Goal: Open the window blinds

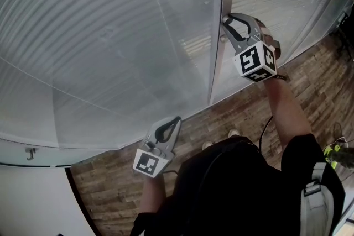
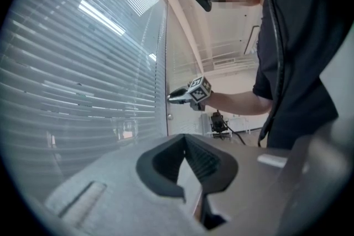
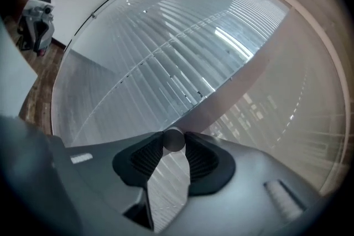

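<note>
Blinds span the glass panes, their knob pinched
Left gripper hangs low, jaws together, empty; right gripper, the nearer, clamps the small round knob on the upright frame, in line with its axis

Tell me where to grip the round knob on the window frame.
Grip the knob by its round rim, jaws on opposite sides, coming straight at the frame from the room side. It juts from the frame as a small round stub, and the right gripper is shut on it that way.
</note>
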Motion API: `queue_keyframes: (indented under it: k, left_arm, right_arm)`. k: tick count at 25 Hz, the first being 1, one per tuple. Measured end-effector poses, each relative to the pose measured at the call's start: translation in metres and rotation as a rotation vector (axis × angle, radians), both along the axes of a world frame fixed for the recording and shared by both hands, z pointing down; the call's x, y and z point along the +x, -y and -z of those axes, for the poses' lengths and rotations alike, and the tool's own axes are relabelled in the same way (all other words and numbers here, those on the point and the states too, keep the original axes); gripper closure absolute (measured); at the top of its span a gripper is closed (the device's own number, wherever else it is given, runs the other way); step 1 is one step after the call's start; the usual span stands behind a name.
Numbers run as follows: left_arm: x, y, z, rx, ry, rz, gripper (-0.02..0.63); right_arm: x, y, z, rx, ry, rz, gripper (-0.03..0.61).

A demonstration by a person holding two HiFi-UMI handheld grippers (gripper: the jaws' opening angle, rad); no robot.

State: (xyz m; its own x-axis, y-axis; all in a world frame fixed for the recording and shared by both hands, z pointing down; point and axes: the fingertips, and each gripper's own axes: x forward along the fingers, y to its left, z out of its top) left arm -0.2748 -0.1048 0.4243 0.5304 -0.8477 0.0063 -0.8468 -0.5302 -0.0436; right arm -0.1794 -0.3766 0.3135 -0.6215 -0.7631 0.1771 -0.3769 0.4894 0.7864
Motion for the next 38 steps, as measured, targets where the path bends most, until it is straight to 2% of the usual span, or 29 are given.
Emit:
queue_keyframes:
  k: [10, 27, 33, 38]
  left_arm:
    - [-0.003, -0.006, -0.001, -0.002, -0.005, 0.0, 0.609]
    - [-0.006, -0.013, -0.002, -0.002, -0.006, 0.0, 0.609]
    - [-0.005, -0.013, -0.003, -0.004, -0.005, -0.006, 0.609]
    - [-0.005, -0.014, -0.005, -0.011, 0.002, -0.005, 0.609]
  right_arm:
    - [0.002, 0.005, 0.003, -0.138, 0.232, -0.022, 0.448]
    - [0.009, 0.011, 0.002, -0.471, 0.741, -0.026, 0.448]
    - [0.011, 0.013, 0.004, -0.537, 0.869, -0.042, 0.449]
    - [0.011, 0.012, 0.004, -0.534, 0.875, -0.049, 0.449]
